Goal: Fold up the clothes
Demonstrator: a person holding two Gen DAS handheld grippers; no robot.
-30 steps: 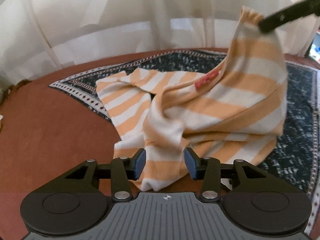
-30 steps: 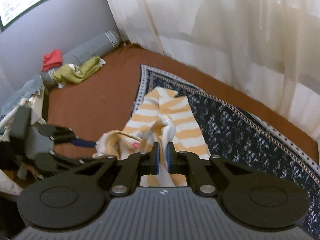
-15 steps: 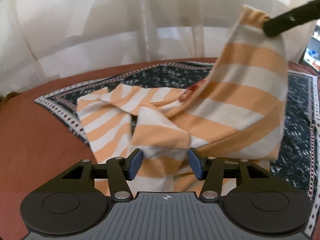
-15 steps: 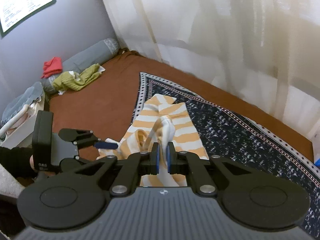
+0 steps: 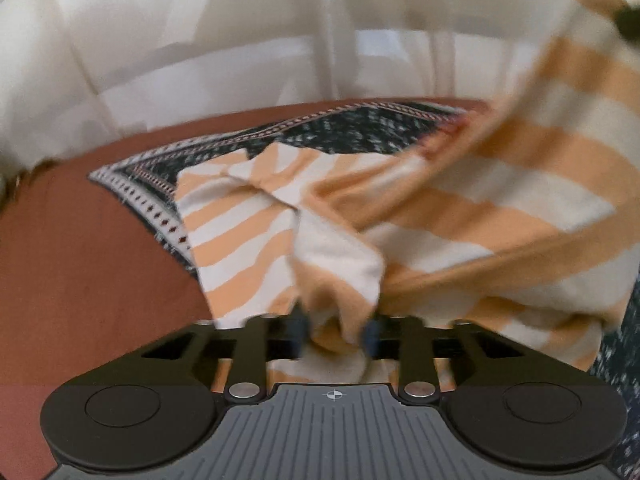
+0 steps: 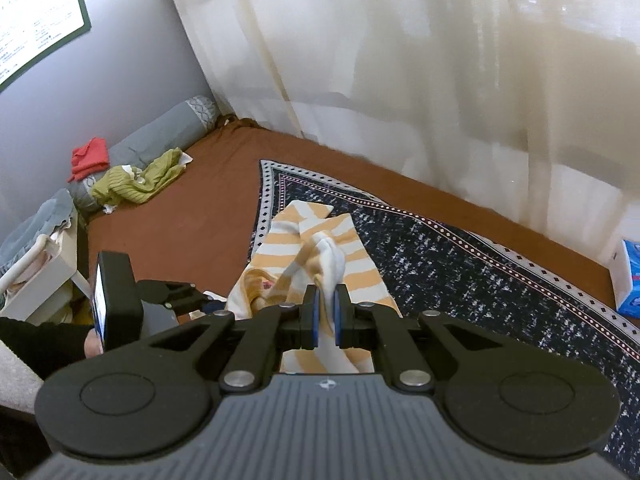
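Observation:
An orange-and-white striped shirt (image 5: 500, 200) lies partly on the dark patterned rug (image 5: 360, 132), with one end lifted up to the right. My left gripper (image 5: 334, 332) is closing on a bunched fold at the shirt's near edge, and the fabric fills the gap between its pads. In the right wrist view my right gripper (image 6: 326, 312) is shut on a white-and-orange fold of the shirt (image 6: 360, 260) and holds it up. The left gripper (image 6: 200, 302) shows there at the shirt's left edge. The right gripper's dark tip (image 5: 628, 20) is at the top right of the blurred left wrist view.
The rug (image 6: 460, 260) lies on a brown surface (image 6: 192, 220). White curtains (image 6: 400, 80) hang behind. A grey bolster (image 6: 168, 132), a red garment (image 6: 90, 158) and a green garment (image 6: 136, 180) lie by the wall. A white basket (image 6: 40, 272) stands at left, a blue box (image 6: 630, 280) at right.
My left gripper moved in over the shirt's near edge and its jaws narrowed onto the fold. The right gripper kept its grip and the lifted end rose slightly.

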